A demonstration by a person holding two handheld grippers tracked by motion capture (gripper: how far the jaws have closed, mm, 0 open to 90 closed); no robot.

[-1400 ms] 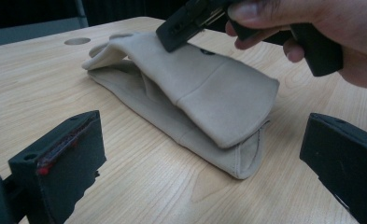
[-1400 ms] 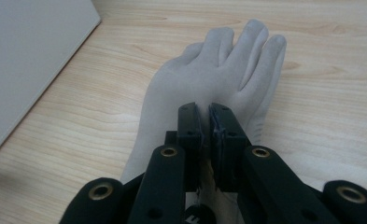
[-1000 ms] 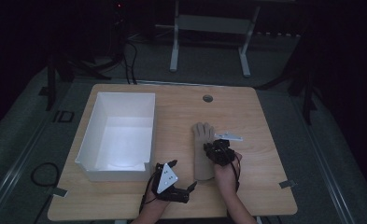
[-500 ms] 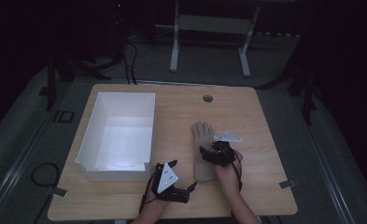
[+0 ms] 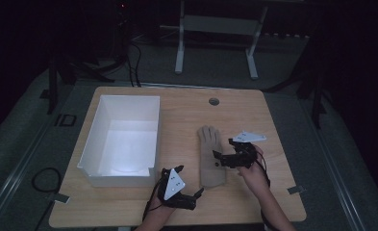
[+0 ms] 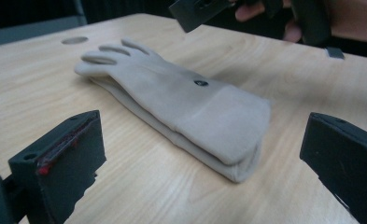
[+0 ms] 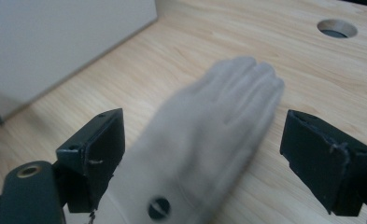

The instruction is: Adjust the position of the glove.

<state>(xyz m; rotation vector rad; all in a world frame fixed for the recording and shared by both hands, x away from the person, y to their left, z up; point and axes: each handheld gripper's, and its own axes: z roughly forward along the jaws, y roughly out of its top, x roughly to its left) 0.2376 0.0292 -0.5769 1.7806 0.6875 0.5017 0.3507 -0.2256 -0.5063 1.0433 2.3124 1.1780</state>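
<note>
Beige fabric glove (image 5: 211,156) lies flat on the wooden counter (image 5: 283,192); right hand-held gripper (image 5: 223,158), jaws spread, has edged over it, grasp likely; left hand-held gripper (image 5: 196,194) spread too.

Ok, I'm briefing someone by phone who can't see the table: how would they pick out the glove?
Start at the big white bin on the left half of the wooden table. Just right of it, toward the near edge, the glove lies flat with its fingers pointing away from the person. It is the one soft beige thing there, with a small dark dot on its back, and the right claw is over it.
</note>
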